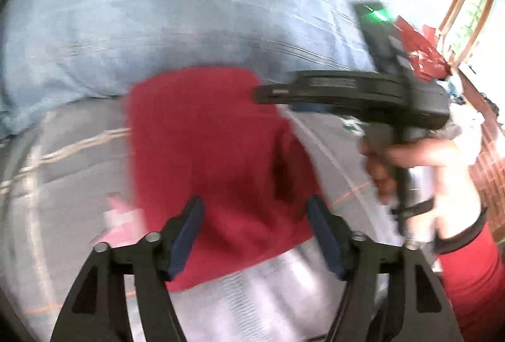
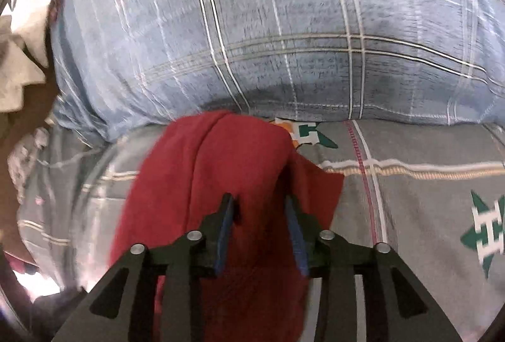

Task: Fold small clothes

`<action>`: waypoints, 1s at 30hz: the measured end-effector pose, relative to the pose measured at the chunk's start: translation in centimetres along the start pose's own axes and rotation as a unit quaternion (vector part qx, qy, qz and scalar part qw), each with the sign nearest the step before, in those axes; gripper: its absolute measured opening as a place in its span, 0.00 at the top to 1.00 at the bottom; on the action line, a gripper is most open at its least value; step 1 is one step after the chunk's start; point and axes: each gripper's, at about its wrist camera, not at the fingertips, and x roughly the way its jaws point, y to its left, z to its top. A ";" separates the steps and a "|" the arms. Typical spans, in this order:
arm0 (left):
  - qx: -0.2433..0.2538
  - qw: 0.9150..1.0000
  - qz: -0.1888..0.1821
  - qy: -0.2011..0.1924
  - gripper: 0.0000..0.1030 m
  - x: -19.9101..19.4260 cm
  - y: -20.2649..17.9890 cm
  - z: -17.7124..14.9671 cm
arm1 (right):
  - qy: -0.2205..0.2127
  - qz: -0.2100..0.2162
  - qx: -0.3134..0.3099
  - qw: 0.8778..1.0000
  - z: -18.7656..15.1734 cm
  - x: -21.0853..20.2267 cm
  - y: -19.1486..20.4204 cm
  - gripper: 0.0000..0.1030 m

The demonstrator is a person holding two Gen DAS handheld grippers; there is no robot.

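A dark red garment [image 1: 214,152] lies folded on the grey plaid bedsheet [image 1: 63,178], in front of a blue plaid pillow [image 1: 176,20]. My left gripper [image 1: 255,209] is open above the garment's near part and holds nothing. My right gripper [image 1: 262,94] shows side-on at the garment's far right corner in the left wrist view. In the right wrist view the right gripper [image 2: 260,206] is open over the red garment [image 2: 221,171], fingers apart with cloth below them. The frames are blurred.
The blue plaid pillow [image 2: 268,26] fills the far side. The grey bedsheet [image 2: 426,184] with green emblems stretches to the right. Pale cloths [image 2: 19,67] lie at far left. A white striped cloth [image 1: 268,288] lies under the garment's near edge. Red items [image 1: 419,55] sit far right.
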 end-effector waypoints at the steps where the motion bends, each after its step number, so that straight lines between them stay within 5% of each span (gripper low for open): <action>1: 0.002 1.000 0.022 -0.003 0.33 -0.8 0.6 -0.5 | -0.004 0.020 0.012 1.000 -0.7 -0.7 0.0 0.27; 2: 0.005 0.999 0.043 -0.003 0.33 -1.1 1.1 -0.8 | -0.004 0.029 0.018 0.999 -1.1 -0.9 0.0 0.18; 4: 0.013 0.997 0.077 0.000 0.33 -1.5 2.0 -1.3 | 0.011 0.051 0.031 0.998 -2.4 -0.6 0.1 0.18; 10: 0.001 0.996 0.090 0.012 0.34 -1.6 1.4 -1.9 | 0.023 0.075 0.058 0.995 -3.6 1.9 1.7 0.21; 12: 0.002 0.996 0.092 0.006 0.33 -2.1 1.3 -1.8 | 0.019 0.026 0.017 0.999 -4.0 1.7 3.0 0.67; 14: -0.002 0.996 0.084 -0.005 0.33 -3.3 1.1 -2.2 | -0.001 0.036 -0.010 0.999 -4.5 -0.3 4.0 0.73; 19: -0.012 0.997 0.073 -0.019 0.33 -1.7 1.3 -1.5 | -0.034 -0.035 -0.048 0.998 -6.2 -3.8 4.1 0.74; 24: -0.014 0.997 0.080 0.004 0.32 2.7 2.3 -2.5 | -0.011 -0.045 0.018 0.999 -6.4 -1.5 0.6 0.60; 27: -0.019 0.996 0.083 0.005 0.26 3.8 3.3 -2.7 | -0.050 -0.069 0.025 0.996 -5.9 -3.7 1.0 0.49; 30: -0.022 0.997 0.079 0.005 0.24 3.8 3.5 -2.5 | -0.095 -0.095 -0.025 0.991 -5.1 -5.3 3.2 0.50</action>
